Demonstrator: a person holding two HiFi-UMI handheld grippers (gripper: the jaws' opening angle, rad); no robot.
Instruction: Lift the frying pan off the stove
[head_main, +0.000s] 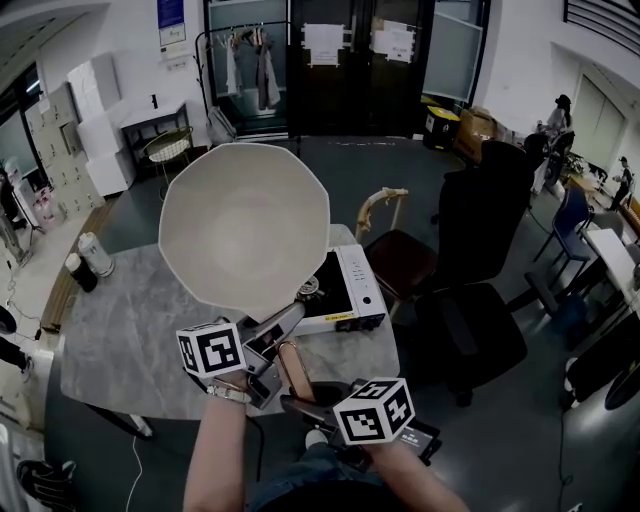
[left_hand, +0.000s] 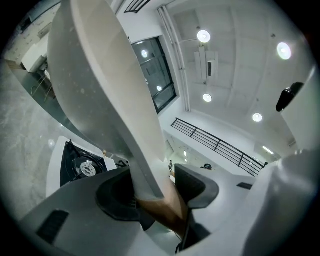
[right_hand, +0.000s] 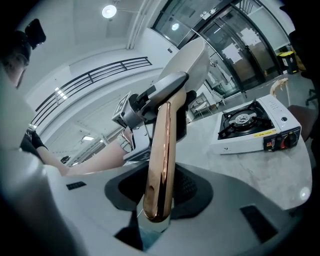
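The white frying pan (head_main: 245, 225) is up in the air, tilted on edge with its inside facing me, above and left of the white portable gas stove (head_main: 345, 290). My left gripper (head_main: 272, 335) is shut on the pan where rim meets handle; in the left gripper view the pan's wall (left_hand: 100, 85) runs between the jaws of the left gripper (left_hand: 157, 192). My right gripper (head_main: 305, 400) is shut on the copper-coloured handle (right_hand: 160, 155), which stands upright between the jaws of the right gripper (right_hand: 160, 192). The stove's burner (right_hand: 245, 120) is bare.
The stove sits at the right end of a grey marble table (head_main: 130, 330). Two cans (head_main: 95, 255) stand near its left edge. Black office chairs (head_main: 470, 320) and a wooden chair back (head_main: 380, 205) crowd the table's right side.
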